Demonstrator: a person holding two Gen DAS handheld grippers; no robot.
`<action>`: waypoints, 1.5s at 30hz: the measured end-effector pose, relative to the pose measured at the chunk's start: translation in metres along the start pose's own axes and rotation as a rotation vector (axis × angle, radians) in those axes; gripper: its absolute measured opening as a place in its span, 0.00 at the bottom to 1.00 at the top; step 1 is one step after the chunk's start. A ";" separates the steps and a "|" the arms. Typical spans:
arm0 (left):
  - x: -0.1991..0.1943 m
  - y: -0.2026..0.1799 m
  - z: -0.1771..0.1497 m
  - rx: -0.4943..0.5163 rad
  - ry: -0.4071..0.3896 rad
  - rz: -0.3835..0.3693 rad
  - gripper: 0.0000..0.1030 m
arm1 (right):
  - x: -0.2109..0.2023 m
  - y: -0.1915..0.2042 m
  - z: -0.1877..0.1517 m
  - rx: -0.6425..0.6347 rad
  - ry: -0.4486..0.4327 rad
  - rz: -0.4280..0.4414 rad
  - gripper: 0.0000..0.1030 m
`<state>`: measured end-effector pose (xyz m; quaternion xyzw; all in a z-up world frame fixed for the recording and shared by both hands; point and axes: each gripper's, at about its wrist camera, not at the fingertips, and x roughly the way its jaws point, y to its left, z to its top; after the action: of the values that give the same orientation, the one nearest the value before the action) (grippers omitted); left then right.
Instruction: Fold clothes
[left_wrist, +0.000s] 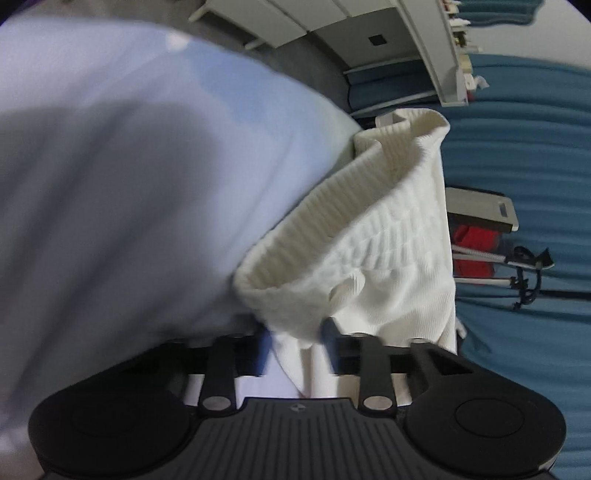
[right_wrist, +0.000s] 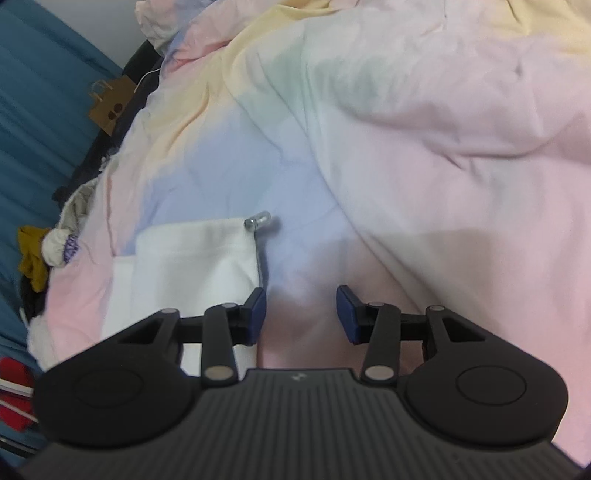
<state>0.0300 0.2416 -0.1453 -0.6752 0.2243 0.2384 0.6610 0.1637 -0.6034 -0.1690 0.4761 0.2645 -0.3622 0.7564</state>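
currently i read the scene from the biggest surface down. the pastel quilt (right_wrist: 424, 129), shaded pink, yellow and pale blue, fills most of the right wrist view and lies rumpled under both tools; the same cover shows as a blurred pale-blue mass in the left wrist view.

next, the white ribbed knit garment (left_wrist: 369, 221). in the left wrist view it rises from between the fingers of the left gripper (left_wrist: 295, 339), its ribbed band curling open above the tool, long axis running up and away along the fingers toward the blue curtain (left_wrist: 517, 147). the jaws stand closed in on a bunched fold of this knit, a narrow gap filled with fabric.

in the right wrist view a white fabric panel (right_wrist: 192, 258) lies flat on the quilt, just left of and ahead of the right gripper (right_wrist: 301, 314). i cannot tell whether this panel is part of the same garment. a small metal cord tip (right_wrist: 258, 221) sits at its far right corner.

the right gripper stands wide open with nothing between its blue pads (right_wrist: 347, 314); only quilt shows in the gap.

judgement: the left hand has the garment, the right is free. any right-hand pinch on the flat panel would call for a shift toward its own left, since the panel's near edge touches the left finger only.
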 end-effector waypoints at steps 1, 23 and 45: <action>-0.003 -0.003 -0.002 0.028 -0.011 0.000 0.18 | 0.001 0.003 0.000 -0.013 -0.012 0.017 0.44; -0.177 -0.007 0.087 0.239 0.042 0.008 0.05 | -0.008 -0.021 0.006 0.074 0.042 0.103 0.44; -0.137 0.028 0.093 0.252 0.037 0.165 0.06 | 0.027 0.032 0.001 -0.166 -0.006 0.266 0.18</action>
<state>-0.0973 0.3321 -0.0834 -0.5703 0.3192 0.2496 0.7145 0.2054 -0.6033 -0.1714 0.4418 0.2259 -0.2369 0.8353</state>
